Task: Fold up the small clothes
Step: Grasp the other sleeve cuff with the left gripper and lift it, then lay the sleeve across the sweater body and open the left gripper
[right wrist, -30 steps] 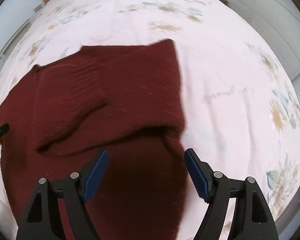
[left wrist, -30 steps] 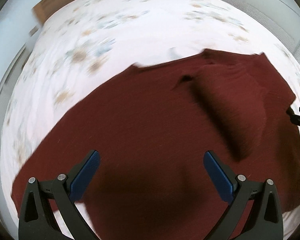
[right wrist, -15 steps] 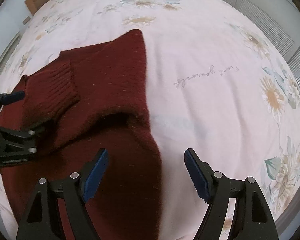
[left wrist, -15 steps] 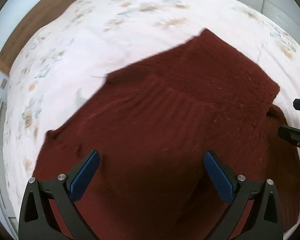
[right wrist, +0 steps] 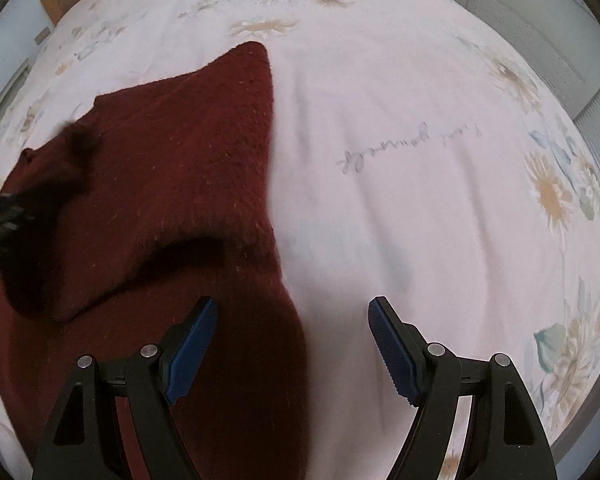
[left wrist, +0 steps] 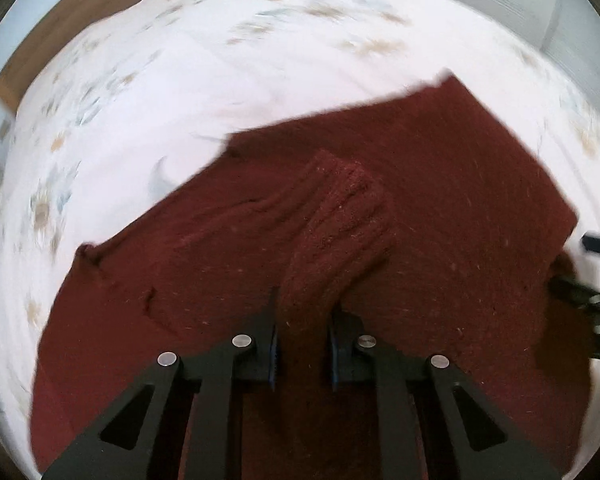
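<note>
One claw had changed: the left claw (left wrist: 302,344), wide half a second before, now pinched the sweater's (left wrist: 460,208) cuff (left wrist: 340,216). The right claw (right wrist: 292,340) stayed wide above the hem, so folding the sleeve likely came next.

Left gripper (left wrist: 302,342) has its blue pads almost buried in the sleeve (left wrist: 332,240) it pinches; only thin slivers show. The sweater (left wrist: 460,200) runs off the bottom of both views, so its lower hem can't be seen. Bedsheet (left wrist: 160,92) print is smeared by motion blur in the left wrist view, flowers not readable. In the right wrist view the left gripper is just a dark blur at the left edge, cut off. Script on the sheet (right wrist: 410,146) reads upside down and faint, wording can't be told. Right gripper (left wrist: 592,280) is cropped at the right edge of the left view, fuzzy.
</note>
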Demonstrator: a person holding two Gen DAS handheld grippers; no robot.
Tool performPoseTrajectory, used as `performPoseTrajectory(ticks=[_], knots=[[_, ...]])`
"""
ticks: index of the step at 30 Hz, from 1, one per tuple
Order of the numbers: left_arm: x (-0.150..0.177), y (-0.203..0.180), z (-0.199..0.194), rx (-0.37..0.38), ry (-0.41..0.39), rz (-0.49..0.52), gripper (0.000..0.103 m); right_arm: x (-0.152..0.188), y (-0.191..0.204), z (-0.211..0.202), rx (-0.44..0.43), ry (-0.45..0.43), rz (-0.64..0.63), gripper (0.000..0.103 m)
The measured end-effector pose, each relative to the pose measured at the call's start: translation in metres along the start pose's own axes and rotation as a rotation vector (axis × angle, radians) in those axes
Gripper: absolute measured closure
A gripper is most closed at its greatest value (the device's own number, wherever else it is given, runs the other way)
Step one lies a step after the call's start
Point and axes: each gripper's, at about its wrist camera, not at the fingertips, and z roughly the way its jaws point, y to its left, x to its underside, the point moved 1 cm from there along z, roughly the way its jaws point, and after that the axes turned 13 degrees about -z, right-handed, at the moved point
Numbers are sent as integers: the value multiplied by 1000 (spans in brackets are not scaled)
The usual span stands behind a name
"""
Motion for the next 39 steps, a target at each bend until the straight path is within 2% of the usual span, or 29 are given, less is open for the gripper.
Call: performPoseTrajectory(ticks=[4,5,6,8,9,10,13,17,20,22,25,30,31,32,33,35,37,39], knots=[[-14,55,-24,-8,-79,-108,88,-18,7,4,9,-6,-22,25],[-14,68,-31,-8,-96,-132,89,-23,9,5,10,-13,-21,33],[-15,79,-36,-10,-110,-155,89,-28,10,5,9,-17,-18,52],[-15,99,-49,-14,-145,-208,89,-37,11,7,9,-20,-6,76],[-13,109,-52,-18,-156,-229,89,-41,15,10,-15,-26,-5,85],[-11,119,-55,-22,-166,-251,89,-42,17,11,-22,-29,-6,86],[2,145,-49,-27,-168,-319,88,-40,27,14,2,-24,-30,86],[48,159,-37,-16,-84,-403,86,-36,32,16,12,-18,-42,86],[60,164,-15,-26,-26,-440,81,-37,34,14,5,-8,-46,86],[78,169,-21,-15,-14,-468,78,-38,34,13,2,-1,-50,86],[89,183,-36,-20,-7,-493,62,-39,34,11,-1,4,-56,84],[100,210,-48,2,52,-560,60,-39,35,10,18,15,-78,71],[102,215,-50,-2,60,-572,56,-38,35,9,21,17,-82,69],[105,222,-53,-11,64,-581,46,-35,34,7,24,19,-85,62],[106,226,-57,-23,63,-585,41,-31,33,4,26,18,-87,54],[106,235,-64,-53,56,-587,26,-28,30,-1,32,14,-88,45],[104,242,-67,-54,58,-596,16,-24,29,-7,38,9,-86,43],[98,250,-68,-41,55,-617,13,-21,25,-14,39,4,-80,40]])
